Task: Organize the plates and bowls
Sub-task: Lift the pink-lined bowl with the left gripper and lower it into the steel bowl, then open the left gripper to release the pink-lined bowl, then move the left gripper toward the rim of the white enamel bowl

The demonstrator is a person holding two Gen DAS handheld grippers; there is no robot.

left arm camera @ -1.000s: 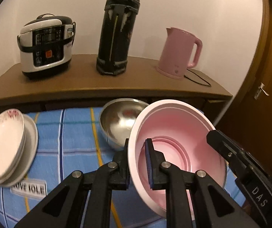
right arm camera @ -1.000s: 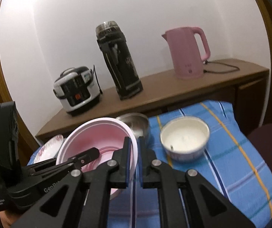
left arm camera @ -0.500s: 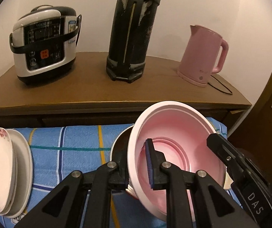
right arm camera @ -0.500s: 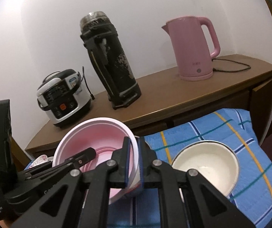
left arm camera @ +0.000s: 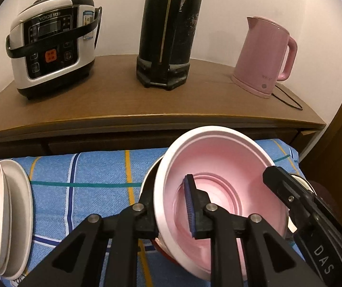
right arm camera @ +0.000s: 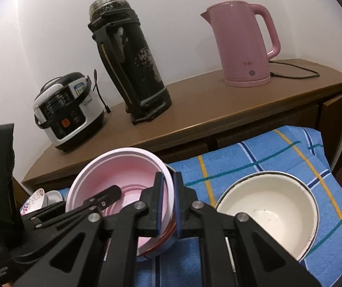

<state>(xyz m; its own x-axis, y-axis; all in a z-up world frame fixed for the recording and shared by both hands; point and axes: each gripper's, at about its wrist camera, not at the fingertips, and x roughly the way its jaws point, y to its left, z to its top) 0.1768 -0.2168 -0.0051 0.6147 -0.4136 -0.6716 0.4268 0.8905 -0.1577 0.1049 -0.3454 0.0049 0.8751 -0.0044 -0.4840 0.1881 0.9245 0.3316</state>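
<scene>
Left wrist view: the left tool (left arm camera: 171, 203) straddles the near rim of a pink bowl (left arm camera: 233, 167), one blue-padded finger inside and the other outside; its jaws are opening, with a gap visible between the inner pad and the wall. The pink bowl is empty and sits tilted in a metal bowl (left arm camera: 147, 179), of which only a dark edge shows at its left side, on a blue checked cloth (left arm camera: 94, 174). At the far right the right tool (left arm camera: 290, 191), marked "DAS", reaches the bowl's opposite rim. Two stacked plates (left arm camera: 6, 215), the upper one with a pink floral pattern, lie at the left edge of the cloth. On the wooden bench (left arm camera: 113, 105) behind stand a rice cooker (left arm camera: 51, 45) lettered "YOICE", a tall black flask (left arm camera: 171, 31) and a pink kettle (left arm camera: 264, 57) with its cord.

Right wrist view: the right tool (right arm camera: 168, 203) is clamped on the pink bowl's (right arm camera: 123, 167) rim, pads pressed against either side of the wall. A red band shows beneath the bowl's lower edge. The left tool (right arm camera: 104, 196) enters from the left, its housing bearing small white print too fine to read. Just beside the pink bowl, an empty cream bowl (right arm camera: 271, 212) with a dark rim rests on the cloth (right arm camera: 254, 157). The plates (right arm camera: 37, 198) peep out behind. The kettle (right arm camera: 245, 47) carries a faint, illegible mark.
</scene>
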